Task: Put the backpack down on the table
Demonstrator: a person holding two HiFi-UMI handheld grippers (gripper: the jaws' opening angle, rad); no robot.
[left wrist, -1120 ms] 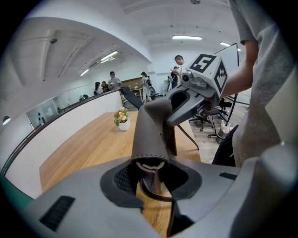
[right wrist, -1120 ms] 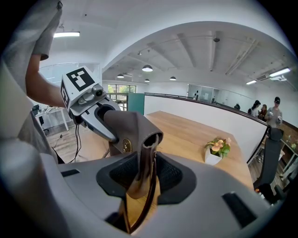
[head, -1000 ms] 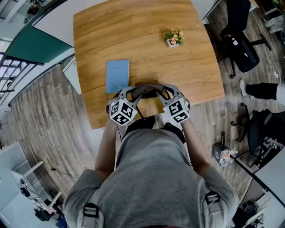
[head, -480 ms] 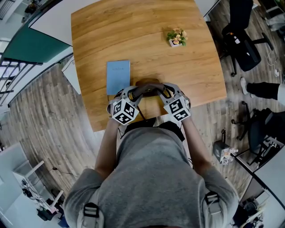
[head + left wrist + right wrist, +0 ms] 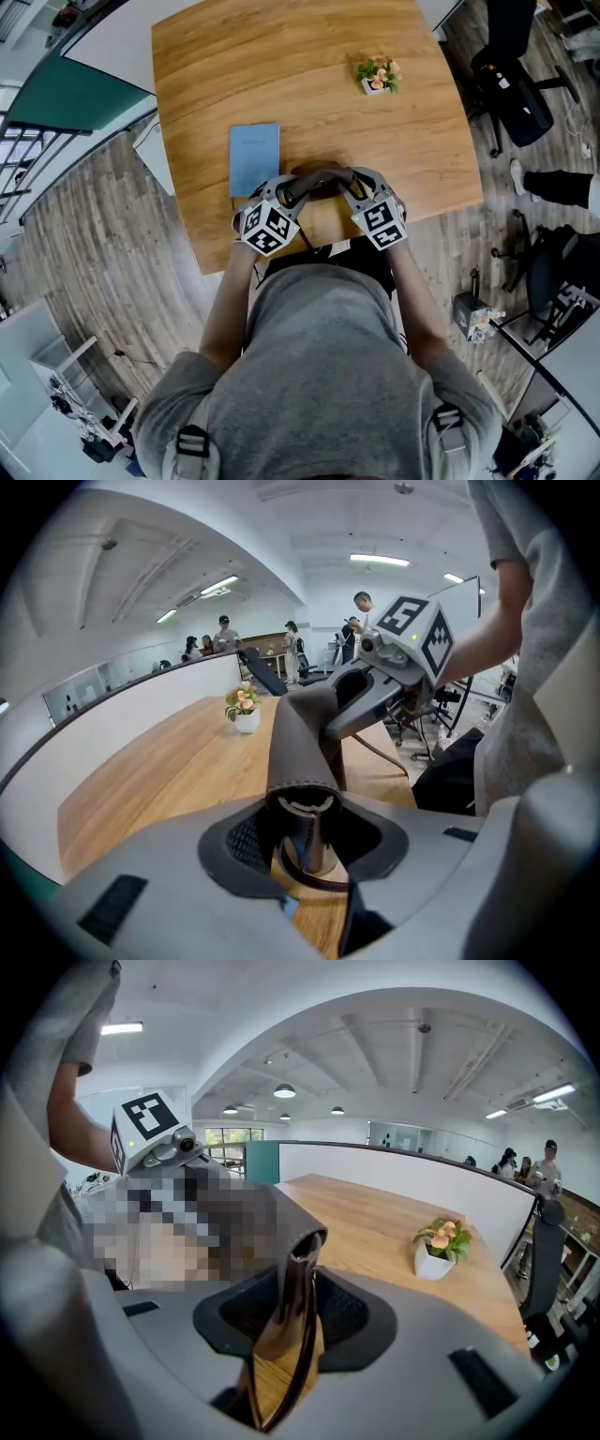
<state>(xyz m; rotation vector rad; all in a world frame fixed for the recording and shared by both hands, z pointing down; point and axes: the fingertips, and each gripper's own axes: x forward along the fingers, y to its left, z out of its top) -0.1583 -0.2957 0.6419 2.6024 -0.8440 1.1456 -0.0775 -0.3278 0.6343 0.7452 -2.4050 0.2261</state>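
The backpack's dark grey-brown top handle (image 5: 319, 178) spans between both grippers above the near edge of the wooden table (image 5: 281, 75). My left gripper (image 5: 286, 192) grips its left end; the handle (image 5: 300, 742) fills the gap of that gripper (image 5: 305, 827), whose jaws are opening slightly. My right gripper (image 5: 349, 190) pinches the other end, the strap (image 5: 291, 1269) standing edge-on between its pads (image 5: 292, 1307). The backpack's black body (image 5: 323, 255) hangs at the table edge against the person's torso, mostly hidden.
A light blue book (image 5: 254, 159) lies on the table just left of the left gripper. A small potted plant (image 5: 378, 75) stands at the far right of the tabletop. Office chairs (image 5: 511, 89) and people stand beyond the table's right side.
Both grippers, still holding the handle, have sunk a little and edged slightly farther over the table's near edge. Book and plant have not moved.
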